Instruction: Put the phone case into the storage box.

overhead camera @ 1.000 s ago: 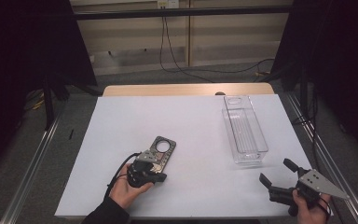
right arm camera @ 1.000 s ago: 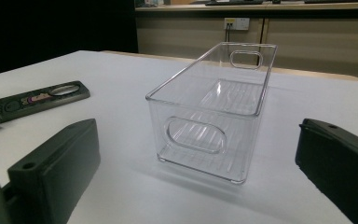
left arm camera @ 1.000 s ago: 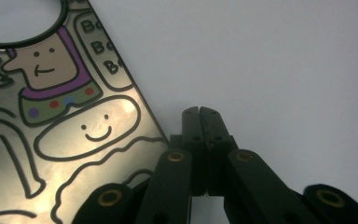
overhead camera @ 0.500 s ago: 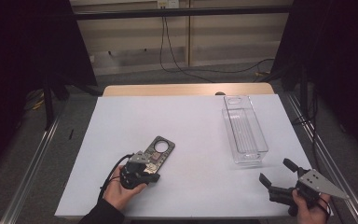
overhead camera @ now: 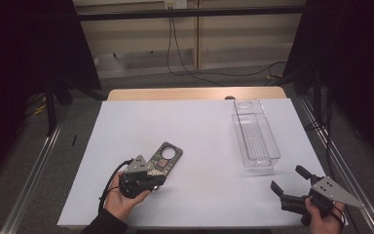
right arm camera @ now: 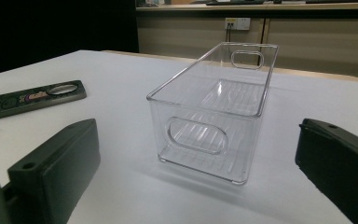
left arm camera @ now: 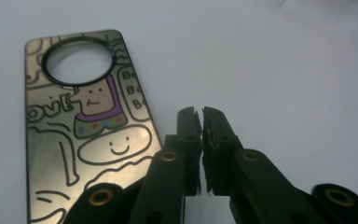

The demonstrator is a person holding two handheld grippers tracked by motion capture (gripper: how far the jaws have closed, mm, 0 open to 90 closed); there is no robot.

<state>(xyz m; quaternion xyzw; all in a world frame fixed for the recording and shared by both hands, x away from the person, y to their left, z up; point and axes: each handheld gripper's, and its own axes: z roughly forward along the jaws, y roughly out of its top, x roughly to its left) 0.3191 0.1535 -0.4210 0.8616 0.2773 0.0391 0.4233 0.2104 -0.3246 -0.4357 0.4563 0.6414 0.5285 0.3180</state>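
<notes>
Where the high view blurs it, the left gripper (left arm camera: pixel 201 112) shows fingers nearly closed, empty, beside the door hanger (left arm camera: pixel 81 135); right gripper (overhead camera: pixel 290 181) wide.

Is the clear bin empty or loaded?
Empty. The clear bin shows only its bare ribbed floor through its walls; the door hanger lies outside.

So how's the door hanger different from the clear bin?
The door hanger is a flat, opaque card with cartoon drawings and a round hole; the clear bin is a see-through box with upright walls and oval handle cutouts. The hanger lies by the left gripper, the bin nearer the right gripper. Both rest on the white table.
</notes>
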